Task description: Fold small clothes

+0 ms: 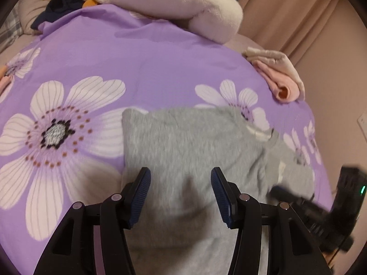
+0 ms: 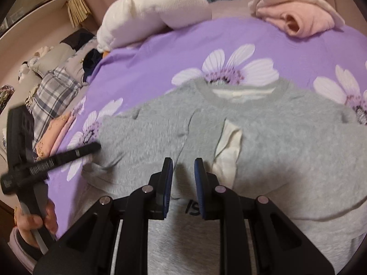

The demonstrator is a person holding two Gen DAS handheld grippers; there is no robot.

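A small grey sweatshirt (image 2: 263,142) lies on the purple flowered bedspread (image 2: 160,64), collar toward the far side, left sleeve folded in over the body, a cream lining patch (image 2: 227,155) showing. In the left wrist view the sweatshirt (image 1: 183,146) lies under my left gripper (image 1: 181,178), which is open and empty above its folded left part. My right gripper (image 2: 183,167) hovers over the sweatshirt's middle, jaws partly open with a narrow gap, nothing between them. The left gripper also shows in the right wrist view (image 2: 91,147), and the right gripper shows in the left wrist view (image 1: 282,190).
A folded pink and cream garment (image 2: 300,20) lies at the far right edge of the bed, also in the left wrist view (image 1: 279,78). A white plush toy (image 1: 174,2) lies at the far side. Plaid bedding (image 2: 52,96) and a folded peach garment (image 2: 55,135) sit left.
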